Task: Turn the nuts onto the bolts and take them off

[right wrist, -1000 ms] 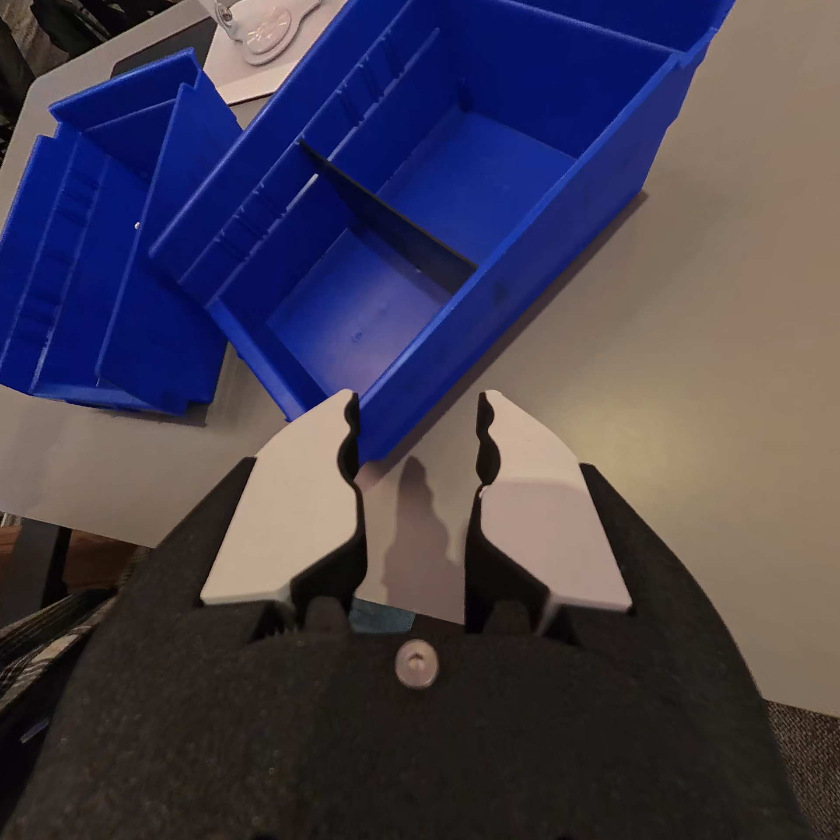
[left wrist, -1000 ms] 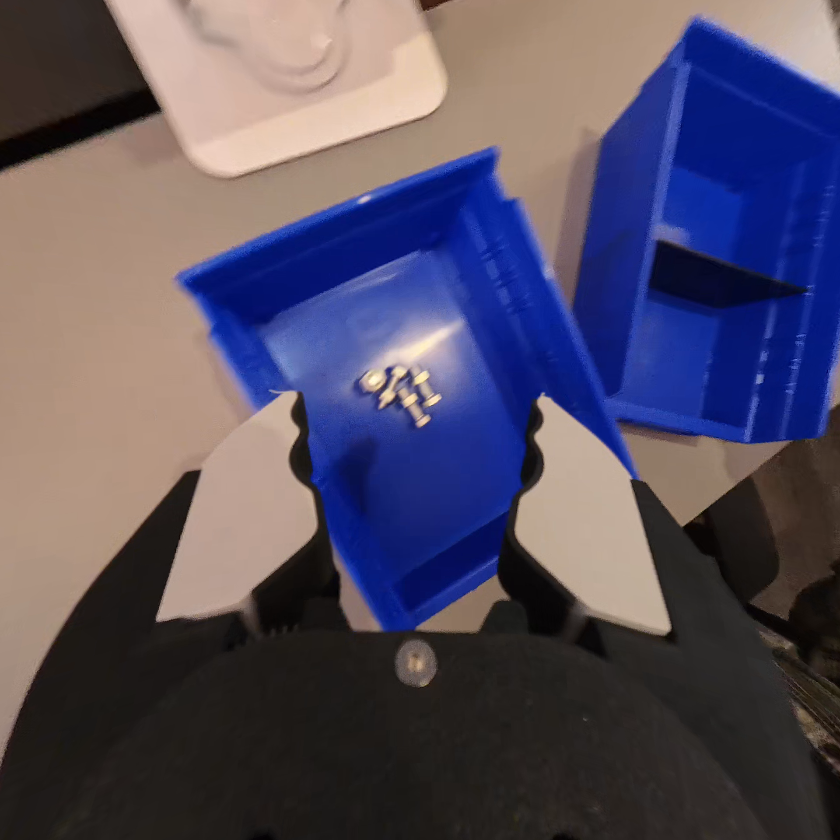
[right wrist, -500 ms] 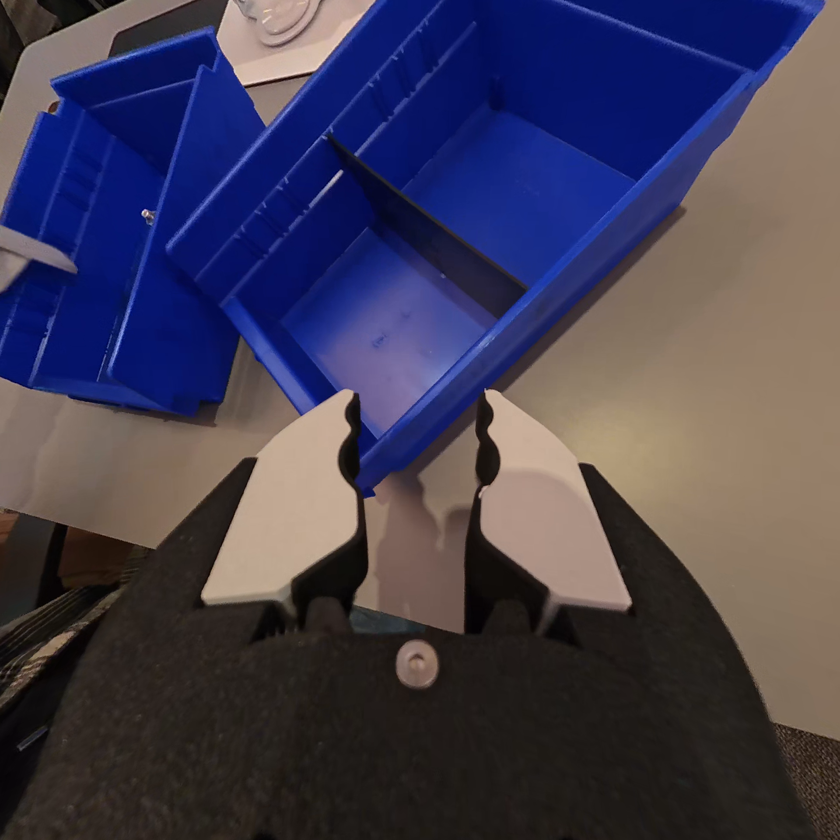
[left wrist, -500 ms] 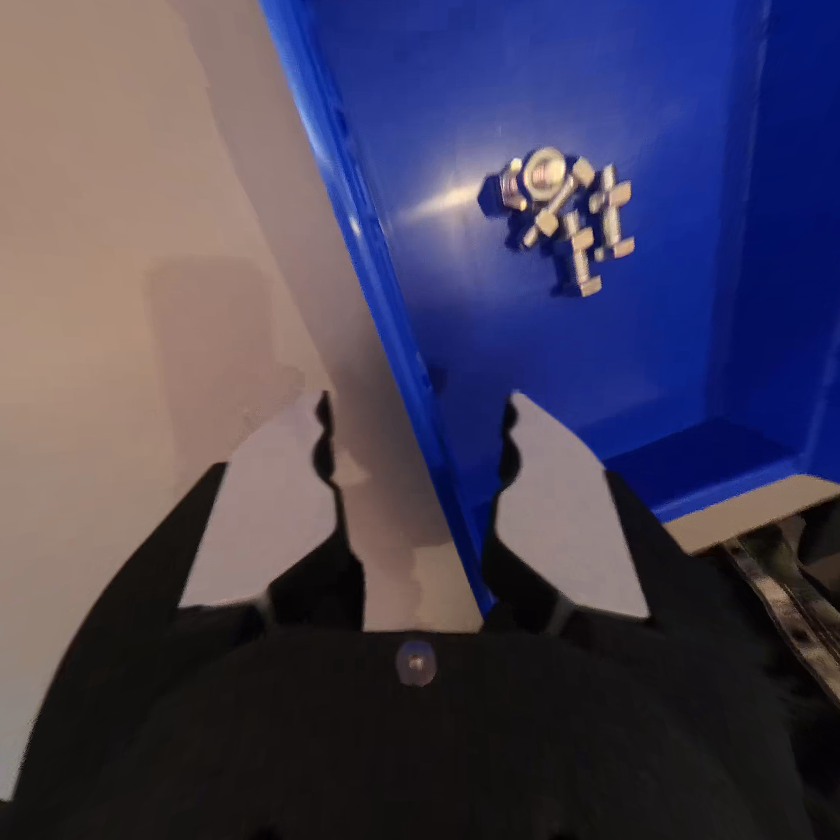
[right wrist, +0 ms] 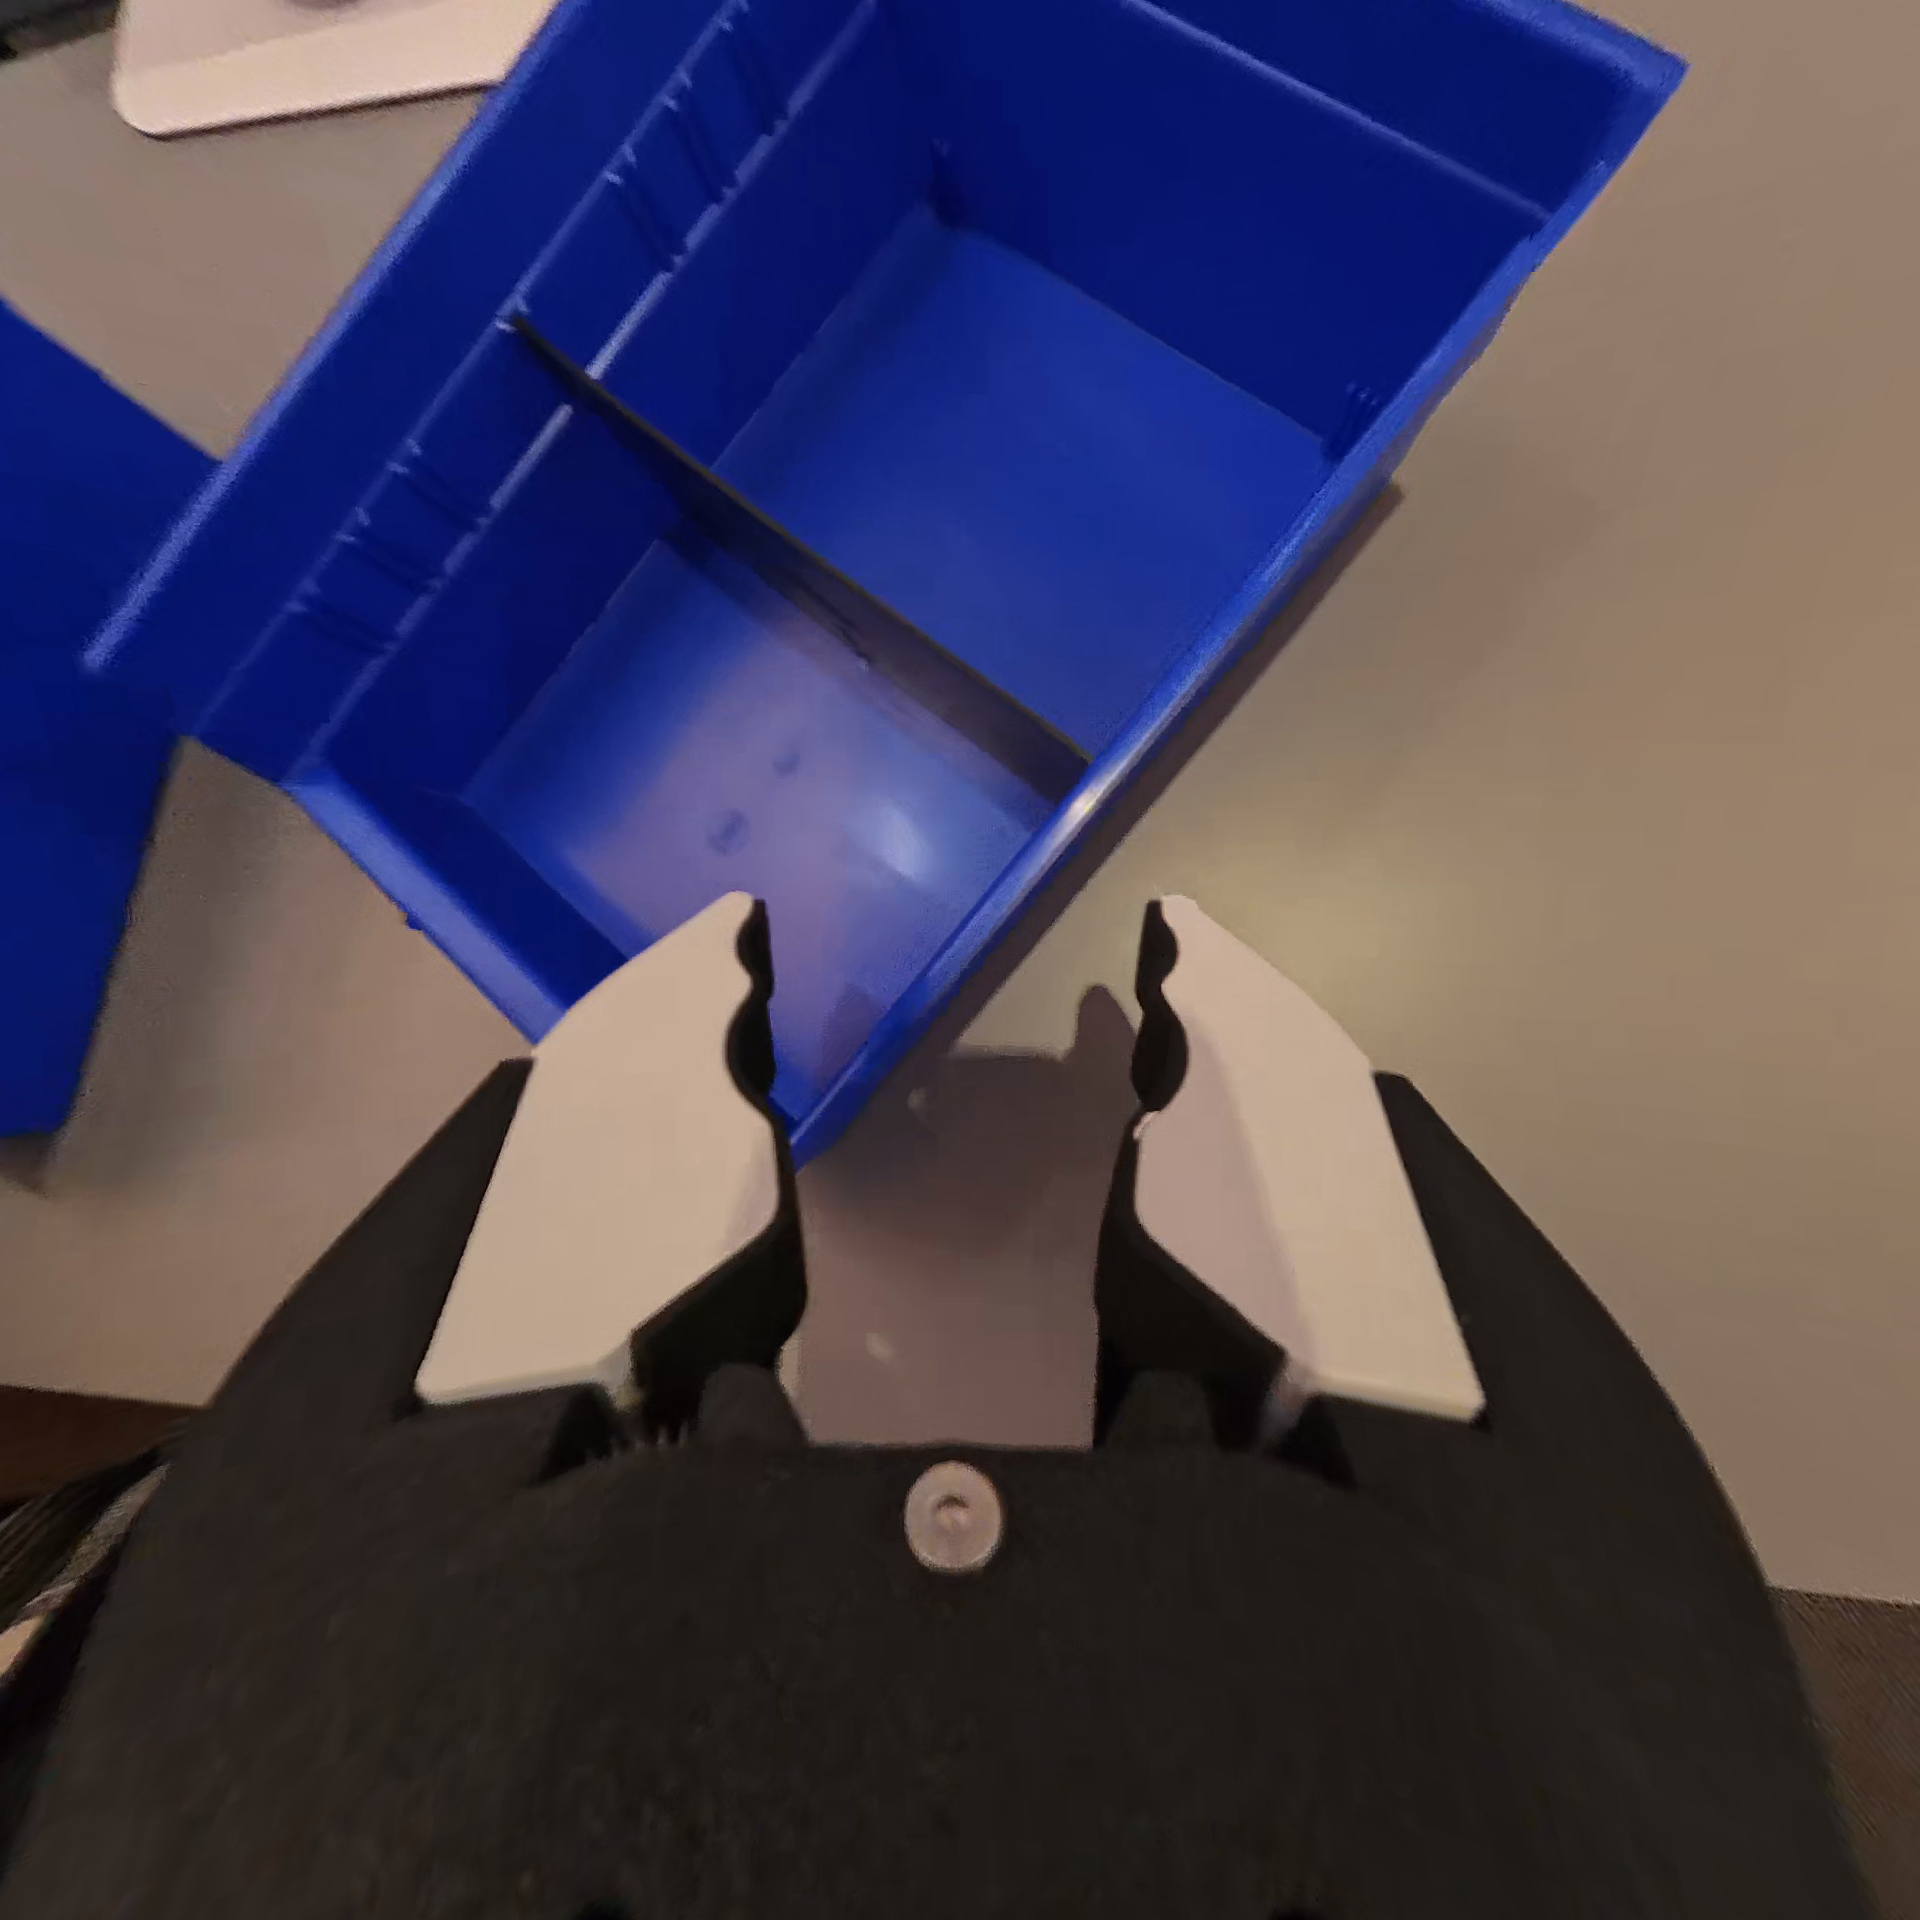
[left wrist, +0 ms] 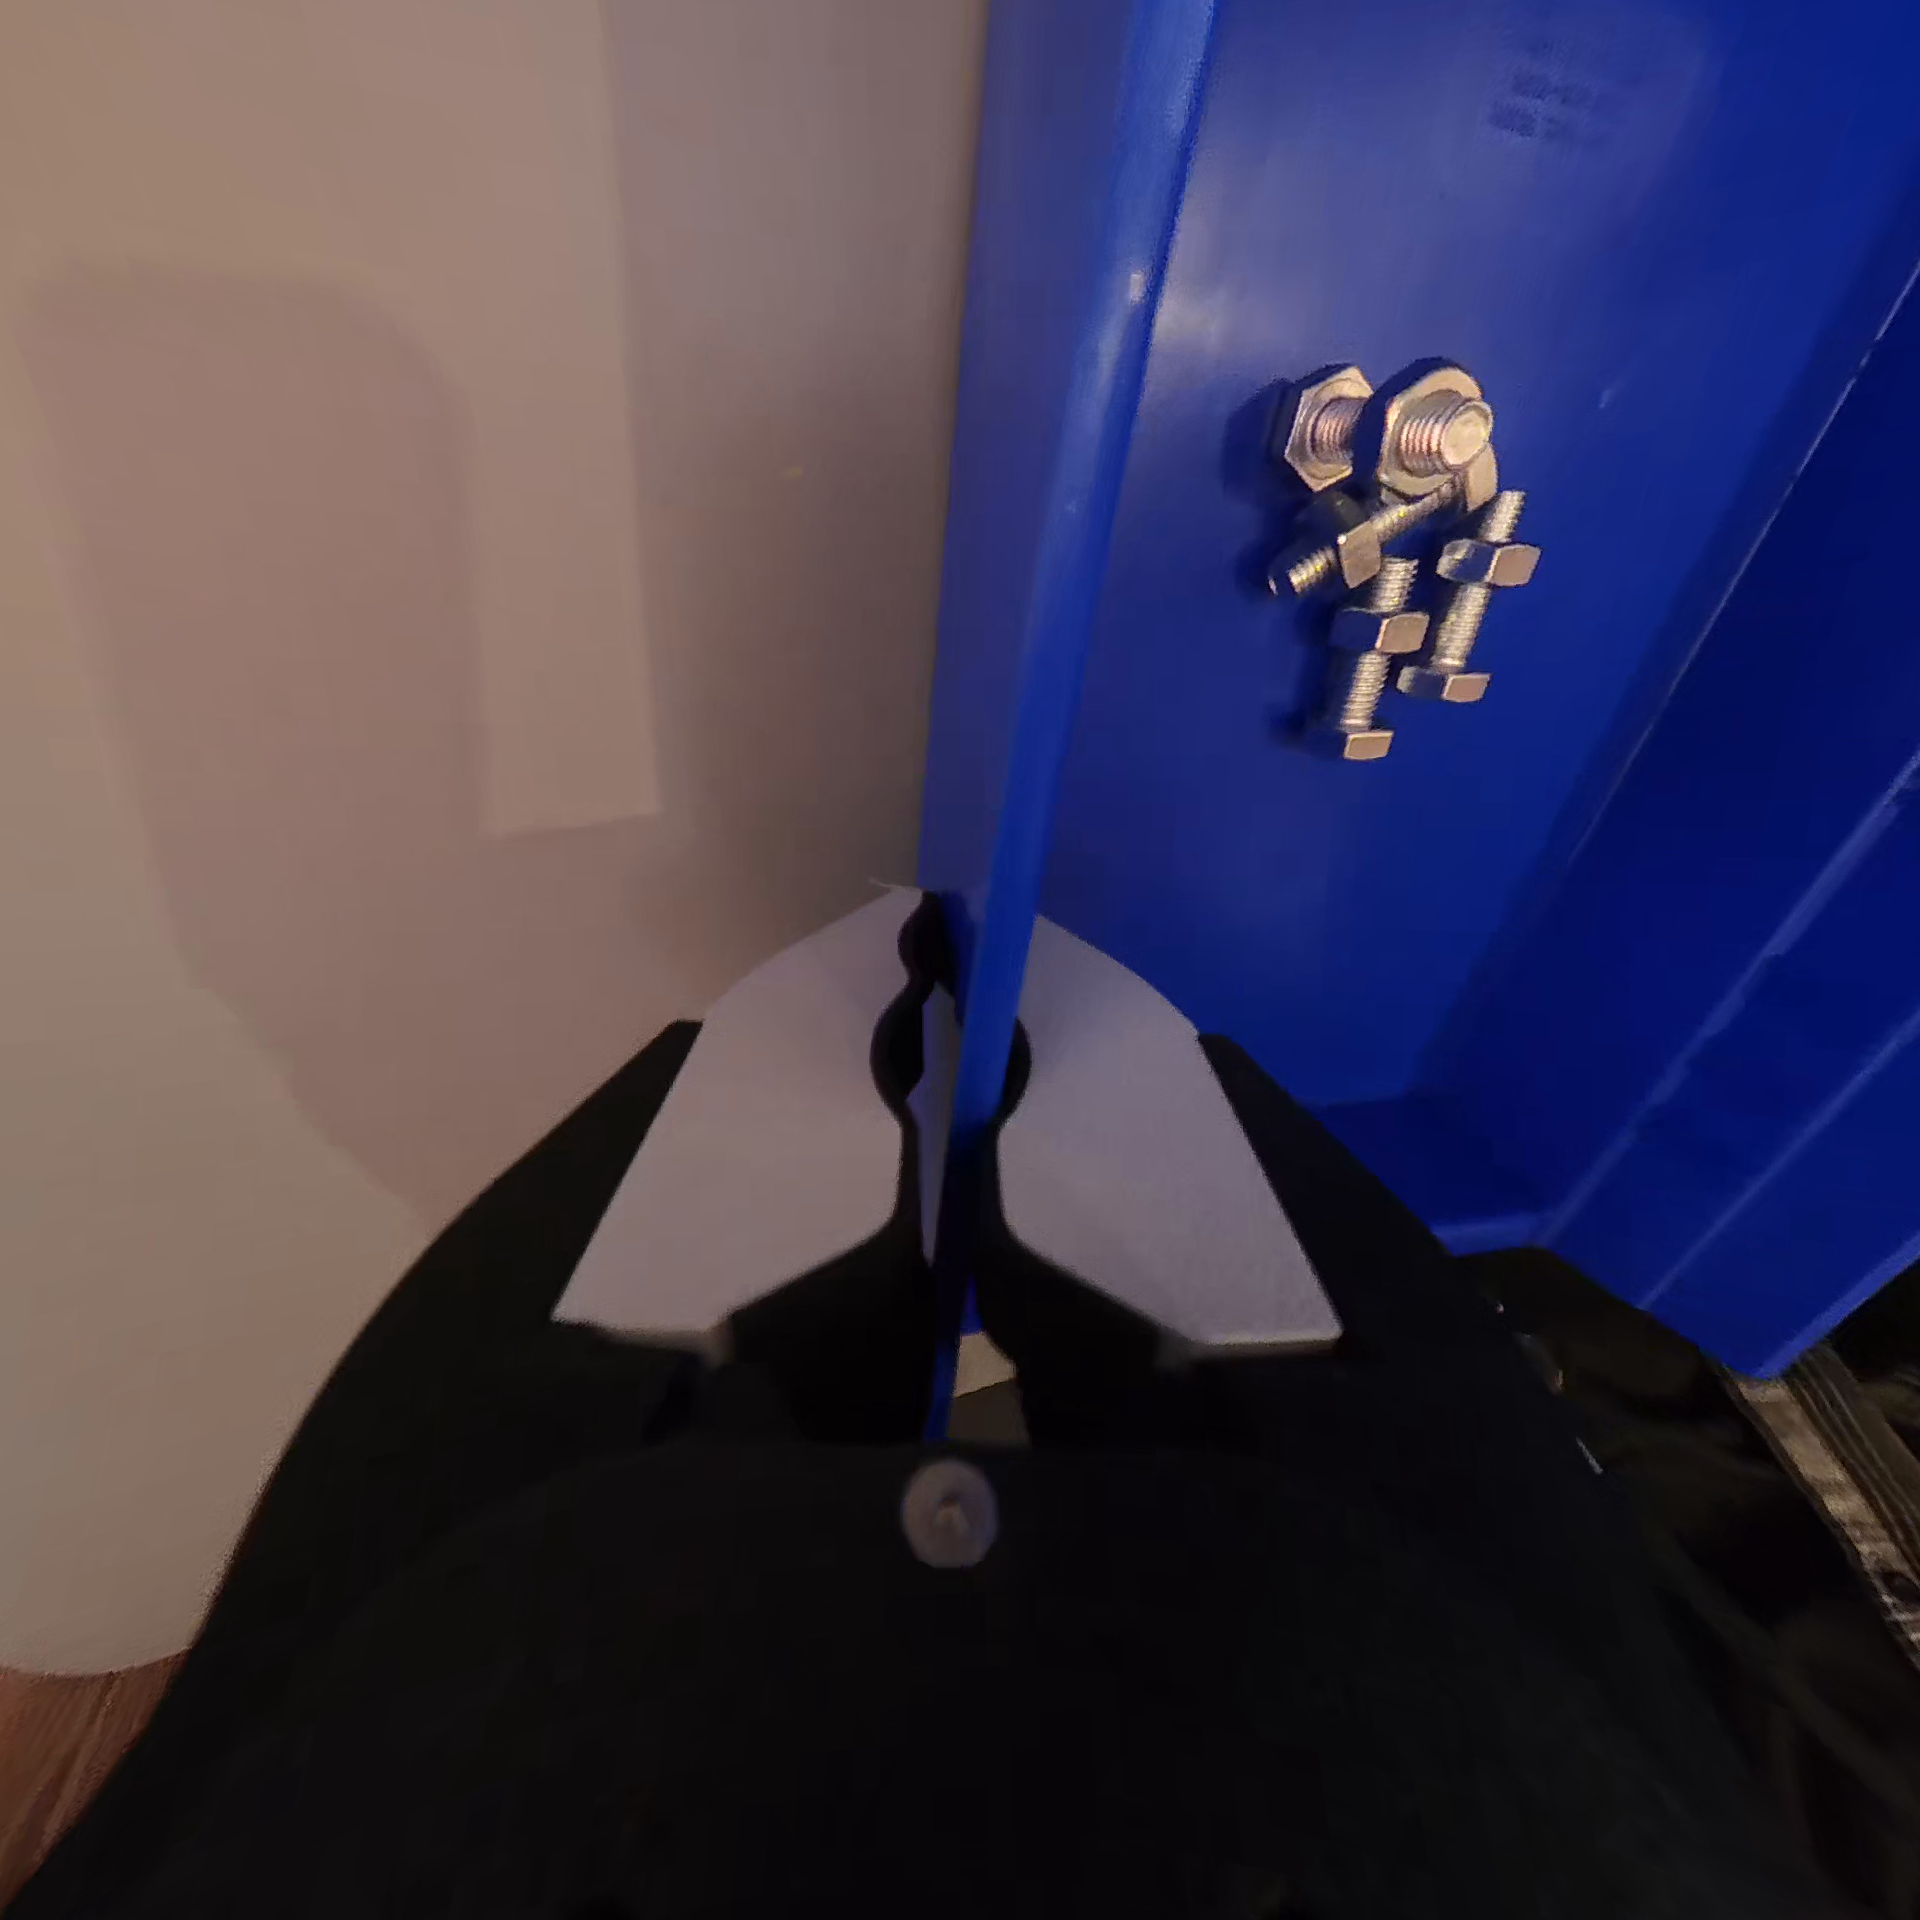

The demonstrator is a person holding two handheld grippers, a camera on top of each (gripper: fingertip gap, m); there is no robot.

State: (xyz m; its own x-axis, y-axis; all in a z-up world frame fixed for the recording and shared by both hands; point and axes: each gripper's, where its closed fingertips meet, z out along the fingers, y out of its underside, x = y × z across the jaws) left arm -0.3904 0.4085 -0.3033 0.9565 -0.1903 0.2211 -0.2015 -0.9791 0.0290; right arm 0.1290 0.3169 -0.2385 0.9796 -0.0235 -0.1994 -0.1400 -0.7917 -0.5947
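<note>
A small pile of silver bolts with nuts on them (left wrist: 1397,551) lies on the floor of a blue bin (left wrist: 1621,935). My left gripper (left wrist: 971,925) is shut on the left side wall of that bin (left wrist: 1060,540), one finger outside and one inside. My right gripper (right wrist: 951,914) is open and empty, straddling the near corner of a second blue bin (right wrist: 1299,623) with a black divider (right wrist: 800,582). Both of that bin's compartments look empty. The first bin's edge shows at the left of the right wrist view (right wrist: 62,727).
Both bins sit on a grey table (right wrist: 1610,831). A white flat base (right wrist: 291,62) lies at the table's far side. The table's near edge (right wrist: 1849,1600) runs just under my right gripper. Bare table lies left of the first bin (left wrist: 416,623). There is about 55 centimetres between the tips of the two grippers.
My left gripper came down over the bin's left wall and closed on it. My right gripper moved closer to the divided bin's near corner and opened wider.
</note>
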